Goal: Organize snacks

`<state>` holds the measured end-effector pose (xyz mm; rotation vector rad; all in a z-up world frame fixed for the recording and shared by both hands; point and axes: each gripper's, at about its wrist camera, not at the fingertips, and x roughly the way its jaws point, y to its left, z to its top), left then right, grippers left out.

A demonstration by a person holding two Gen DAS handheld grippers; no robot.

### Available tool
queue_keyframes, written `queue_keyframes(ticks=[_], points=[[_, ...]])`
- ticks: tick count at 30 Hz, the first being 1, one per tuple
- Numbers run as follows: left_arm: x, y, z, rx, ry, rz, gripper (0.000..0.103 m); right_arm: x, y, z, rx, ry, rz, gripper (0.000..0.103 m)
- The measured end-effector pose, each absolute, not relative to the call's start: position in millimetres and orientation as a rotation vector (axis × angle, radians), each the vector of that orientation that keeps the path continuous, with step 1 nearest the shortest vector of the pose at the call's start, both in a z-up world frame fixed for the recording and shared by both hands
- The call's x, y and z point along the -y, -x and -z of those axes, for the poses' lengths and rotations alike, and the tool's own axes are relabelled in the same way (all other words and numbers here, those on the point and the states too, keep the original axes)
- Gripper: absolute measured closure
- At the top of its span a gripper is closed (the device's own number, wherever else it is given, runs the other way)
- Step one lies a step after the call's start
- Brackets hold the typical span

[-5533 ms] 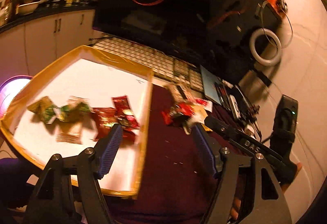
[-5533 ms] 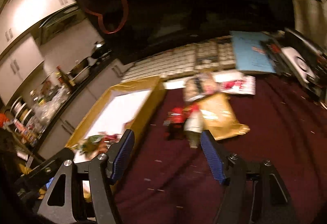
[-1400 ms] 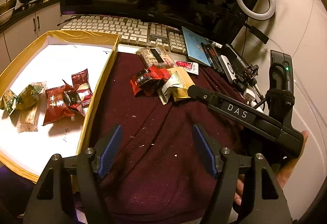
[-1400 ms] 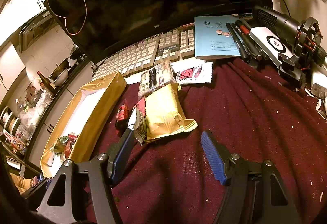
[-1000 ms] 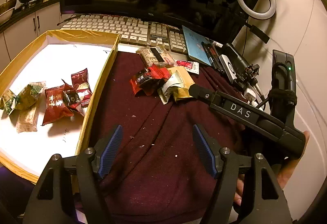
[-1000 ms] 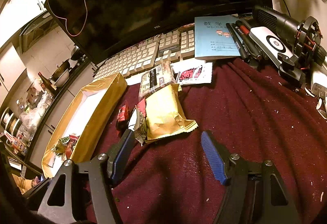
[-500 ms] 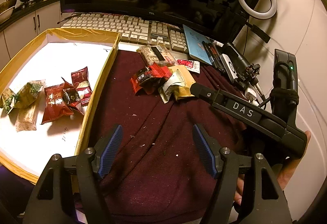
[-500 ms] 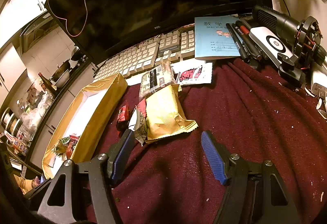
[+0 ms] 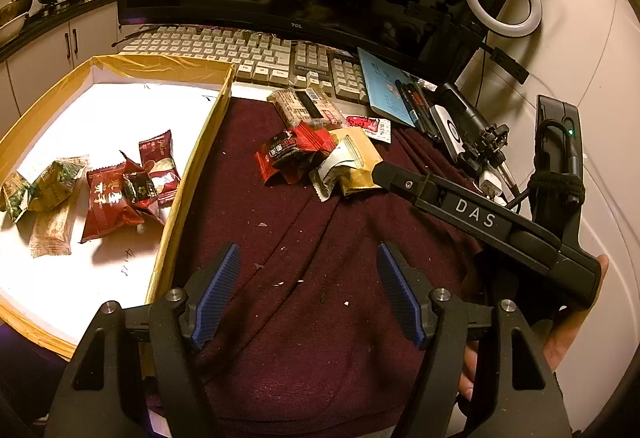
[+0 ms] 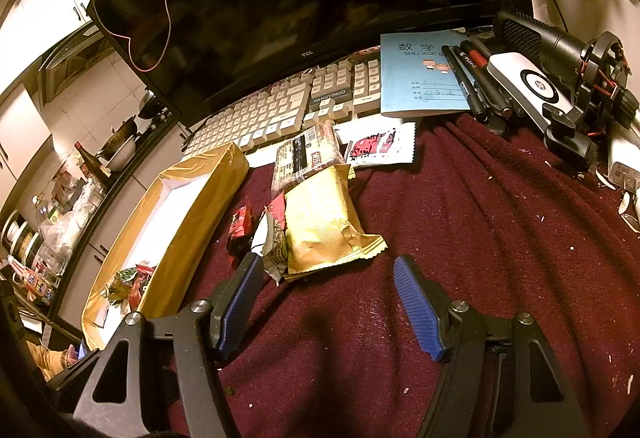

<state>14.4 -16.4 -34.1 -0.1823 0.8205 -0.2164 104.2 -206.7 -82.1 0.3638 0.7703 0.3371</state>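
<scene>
Snack pile [image 10: 320, 214]: unchanged over the last second, lying on the maroon cloth [image 10: 480, 238] right of the tray [image 9: 192, 158]; right gripper [image 10: 328, 270] and left gripper [image 9: 308, 258] motionless, jaws apart and empty, next pickup pending.

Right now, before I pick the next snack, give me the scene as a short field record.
left gripper: open, empty, over the maroon cloth
right gripper: open, empty, just short of the yellow packet
box: holds several red and green packets
loose pile: yellow packet, red packet, barcode bar, white sachet
</scene>
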Motion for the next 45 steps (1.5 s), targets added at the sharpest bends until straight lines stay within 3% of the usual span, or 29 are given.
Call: queue_keyframes(ticks=[13, 24, 30, 32, 35, 45], points=[[-5, -24, 26, -0.815, 0.23, 0.208, 0.033, 215, -103, 81, -0.765, -0.393, -0.347, 0.033], [-4, -43, 20, -0.831, 0.222, 0.219, 0.033, 202, -148, 73, -0.891, -0.331, -0.311, 0.033], [11, -40, 21, -0.838, 0.177, 0.233, 0.033, 168, -178, 80, -1.009, -0.145, -0.31, 0.042], [13, -38, 22, -0.835, 0.17, 0.232, 0.033, 153, -178, 83, -1.013, -0.056, -0.302, 0.054], [13, -37, 22, -0.833, 0.166, 0.227, 0.033, 146, -167, 82, -0.983, -0.008, -0.285, 0.057], [21, -44, 24, -0.844, 0.166, 0.262, 0.033, 201, -121, 81, -0.886, -0.247, -0.292, 0.057]])
